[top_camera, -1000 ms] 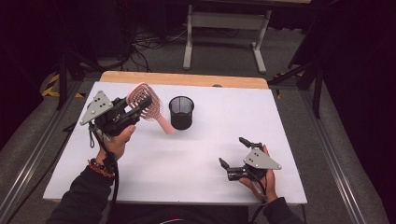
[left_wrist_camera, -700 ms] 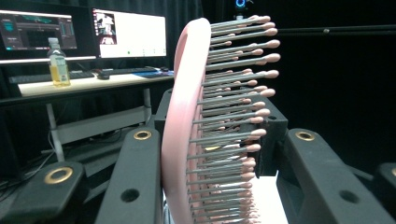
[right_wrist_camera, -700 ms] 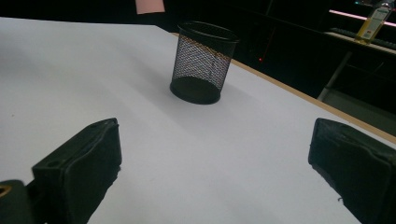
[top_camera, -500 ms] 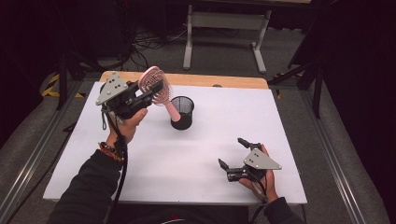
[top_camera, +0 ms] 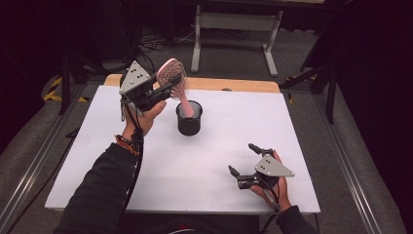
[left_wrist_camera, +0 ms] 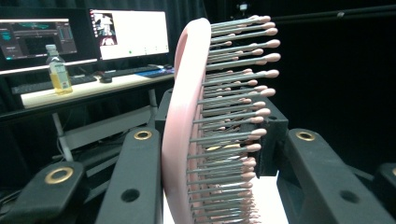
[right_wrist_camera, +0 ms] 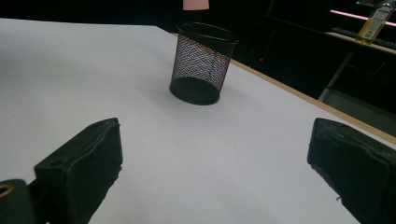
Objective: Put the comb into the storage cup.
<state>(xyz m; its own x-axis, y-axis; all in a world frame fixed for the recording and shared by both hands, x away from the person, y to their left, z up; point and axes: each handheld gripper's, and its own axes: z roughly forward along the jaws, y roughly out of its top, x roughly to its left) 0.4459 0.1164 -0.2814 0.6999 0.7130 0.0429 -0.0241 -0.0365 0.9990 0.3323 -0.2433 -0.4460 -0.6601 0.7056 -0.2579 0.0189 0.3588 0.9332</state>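
My left gripper point(top_camera: 168, 87) is shut on the head of a pink hairbrush point(top_camera: 174, 78) and holds it in the air, handle pointing down over a black mesh cup point(top_camera: 189, 118) at the middle back of the white table. In the left gripper view the brush point(left_wrist_camera: 187, 126) stands upright between the black jaws, bristles to the right. The handle's tip point(right_wrist_camera: 196, 4) hangs just above the cup point(right_wrist_camera: 201, 65) in the right gripper view. My right gripper point(top_camera: 245, 160) rests open near the front right of the table, nothing between its fingers.
The white table top point(top_camera: 219, 161) has a wooden edge point(top_camera: 234, 85) at the back. A metal stand point(top_camera: 234, 29) and cables lie on the floor behind. A desk with monitors point(left_wrist_camera: 126, 32) and a bottle point(left_wrist_camera: 58, 70) shows in the left gripper view.
My left hand has carried the hairbrush up and to the right, turning it from slanted to nearly upright over the cup. The right gripper has stayed put.
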